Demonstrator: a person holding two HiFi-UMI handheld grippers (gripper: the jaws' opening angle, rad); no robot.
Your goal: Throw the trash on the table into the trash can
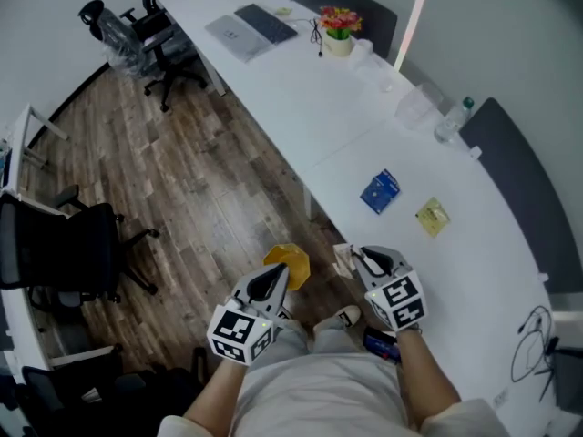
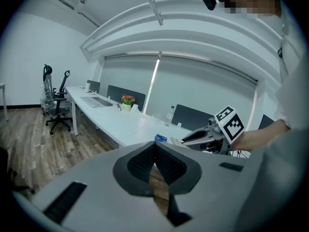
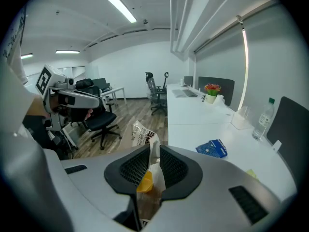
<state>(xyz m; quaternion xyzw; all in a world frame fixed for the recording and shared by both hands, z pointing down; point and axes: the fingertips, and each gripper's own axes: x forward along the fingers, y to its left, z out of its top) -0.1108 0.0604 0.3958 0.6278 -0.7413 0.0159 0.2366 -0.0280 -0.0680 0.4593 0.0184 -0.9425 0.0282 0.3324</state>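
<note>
My right gripper is shut on a crumpled clear and white printed wrapper, which sticks out past its tips. In the head view that gripper hangs over the floor just off the white table's near edge, the wrapper in its jaws. My left gripper hovers beside it over the floor; its pads meet at the tips with nothing between them. A yellow object lies on the floor under it. A blue wrapper and a yellow wrapper lie on the table.
Further along the table are a keyboard and laptop, a flower pot, clear containers and a water bottle. Office chairs stand on the wood floor; a black chair is at the left. A cable lies at the right.
</note>
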